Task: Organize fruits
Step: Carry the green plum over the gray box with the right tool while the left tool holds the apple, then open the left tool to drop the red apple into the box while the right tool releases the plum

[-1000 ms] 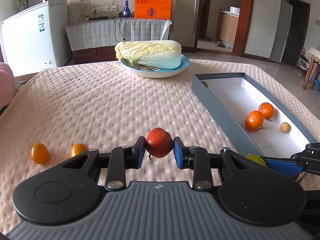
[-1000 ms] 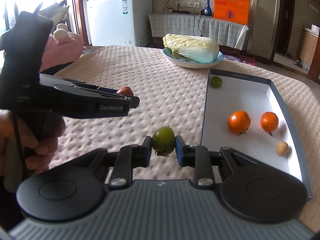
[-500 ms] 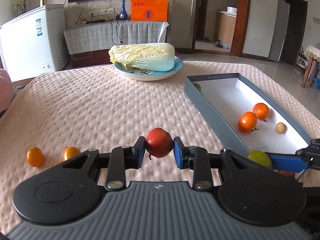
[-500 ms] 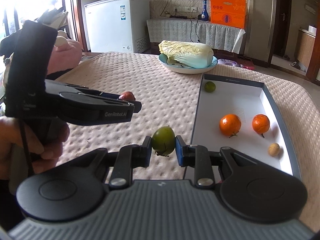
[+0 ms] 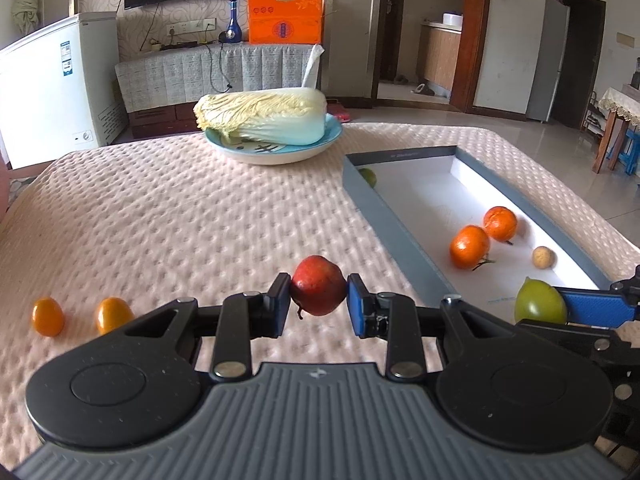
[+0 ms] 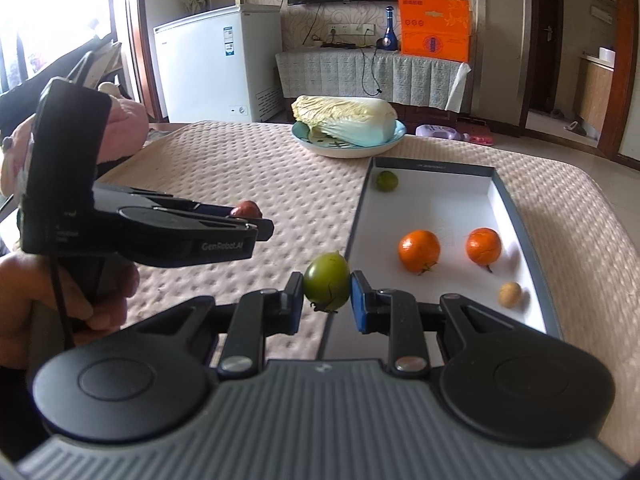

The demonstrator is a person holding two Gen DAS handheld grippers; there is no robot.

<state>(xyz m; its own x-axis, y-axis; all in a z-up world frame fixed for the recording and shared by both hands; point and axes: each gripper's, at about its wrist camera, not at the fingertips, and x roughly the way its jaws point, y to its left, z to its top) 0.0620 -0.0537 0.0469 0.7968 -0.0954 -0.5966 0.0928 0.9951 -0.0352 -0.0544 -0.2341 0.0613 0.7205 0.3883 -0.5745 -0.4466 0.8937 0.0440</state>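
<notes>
My left gripper (image 5: pixel 319 304) is shut on a red fruit (image 5: pixel 318 291), held above the pink quilted table. My right gripper (image 6: pixel 326 298) is shut on a green fruit (image 6: pixel 327 281), just left of the near corner of the grey box (image 6: pixel 520 216). That green fruit (image 5: pixel 540 300) also shows at the right edge of the left wrist view. Inside the box lie two oranges (image 6: pixel 419 251) (image 6: pixel 483 245), a small tan fruit (image 6: pixel 510 294) and a green fruit (image 6: pixel 387 181) at the far corner. Two small orange fruits (image 5: pixel 48 316) (image 5: pixel 113 314) rest on the table at the left.
A blue plate (image 5: pixel 276 152) with a napa cabbage (image 5: pixel 264 118) stands at the far side of the table. A person's hand (image 6: pixel 48 300) grips the left gripper's handle. Behind the table are a white freezer (image 6: pixel 216 60) and an orange box (image 6: pixel 434 34).
Both grippers drifted back a little with their fruits; the plate and box look farther off. The right gripper's green fruit now shows more fully in the left wrist view.
</notes>
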